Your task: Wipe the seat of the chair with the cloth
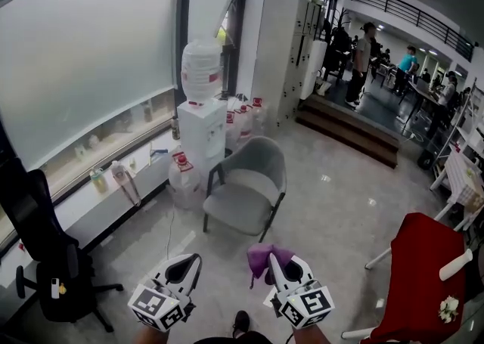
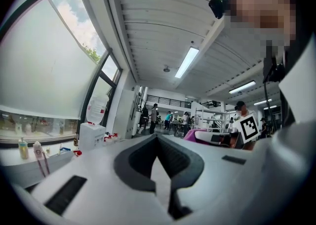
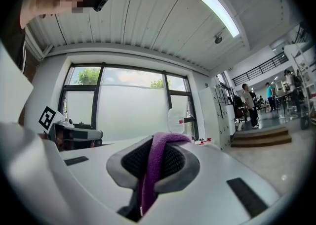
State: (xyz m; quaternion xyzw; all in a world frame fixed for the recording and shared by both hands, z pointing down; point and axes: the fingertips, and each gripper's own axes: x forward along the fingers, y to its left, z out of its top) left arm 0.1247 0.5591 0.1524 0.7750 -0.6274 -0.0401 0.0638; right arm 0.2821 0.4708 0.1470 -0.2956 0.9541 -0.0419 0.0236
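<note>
Head view: the grey chair [image 1: 246,191] stands ahead on the floor, well apart from the left tongs [image 1: 184,265] and right tongs [image 1: 283,267]. Left gripper view: jaws pressed together, nothing between. Right gripper view: jaws clamp the purple cloth [image 3: 155,164].

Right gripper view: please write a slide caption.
Right gripper clamps a purple cloth, facing a large window.

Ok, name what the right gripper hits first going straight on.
Probably the grey chair; height is unclear, and the right gripper with its cloth could instead pass over it toward the water dispenser.
</note>
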